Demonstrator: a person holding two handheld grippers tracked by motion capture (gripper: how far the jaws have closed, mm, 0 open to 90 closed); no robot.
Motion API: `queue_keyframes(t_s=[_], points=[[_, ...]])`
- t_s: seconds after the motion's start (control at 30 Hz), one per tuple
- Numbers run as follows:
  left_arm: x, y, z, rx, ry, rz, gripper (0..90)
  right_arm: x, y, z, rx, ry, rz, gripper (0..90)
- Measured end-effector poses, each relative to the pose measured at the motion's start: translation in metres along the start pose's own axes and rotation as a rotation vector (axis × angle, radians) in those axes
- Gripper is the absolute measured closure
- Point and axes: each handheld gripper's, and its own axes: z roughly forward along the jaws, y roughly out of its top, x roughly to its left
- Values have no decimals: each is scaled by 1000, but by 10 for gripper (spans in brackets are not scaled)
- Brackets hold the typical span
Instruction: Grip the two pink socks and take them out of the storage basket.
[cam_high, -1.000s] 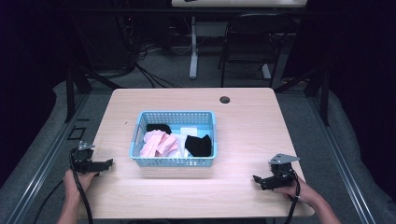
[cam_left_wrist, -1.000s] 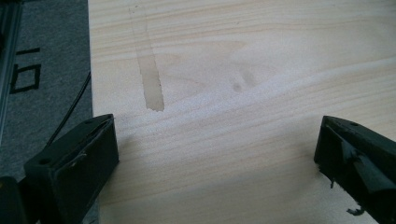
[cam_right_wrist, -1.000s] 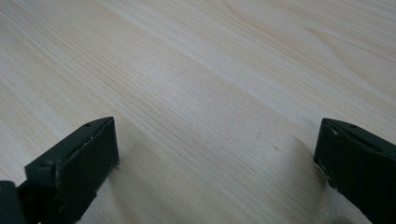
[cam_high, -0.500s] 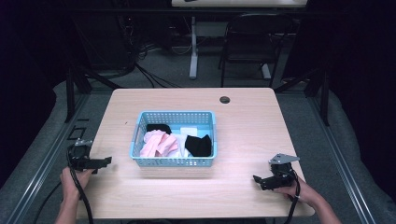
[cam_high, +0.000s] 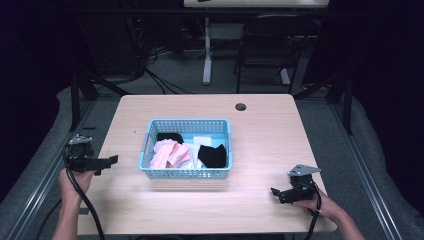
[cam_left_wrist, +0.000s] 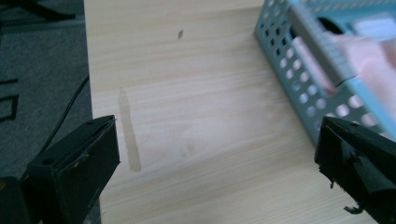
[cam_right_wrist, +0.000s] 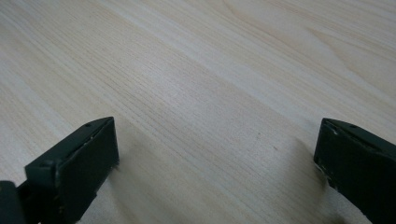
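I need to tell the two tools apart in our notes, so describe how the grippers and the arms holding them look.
Both are black handheld tools with two blocky black jaws. The left gripper carries a small grey fitting on top and trails a black cable down past the bare forearm. The right gripper bears a grey three-cornered plate on top, with a black cable at the wrist. No sleeves are visible on either forearm.

A pale wooden table (cam_high: 260, 125) carries a blue basket (cam_high: 187, 174) at its middle.

centre: blue perforated plastic basket (cam_high: 186, 172) blocks | left, right, front: bare light wooden table (cam_high: 265, 140) open
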Motion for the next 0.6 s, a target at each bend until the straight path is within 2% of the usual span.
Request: queue_keyframes(t_s=[0.23, 0.33, 0.6], points=[[-22, 21, -8, 7, -45, 49, 0, 0, 0, 0, 6, 3, 1, 0], [-31, 28, -9, 2, -63, 62, 0, 0, 0, 0, 3, 0, 2, 0], [-56, 53, -8, 22, -107, 132, 0, 0, 0, 0, 8, 0, 0, 0]])
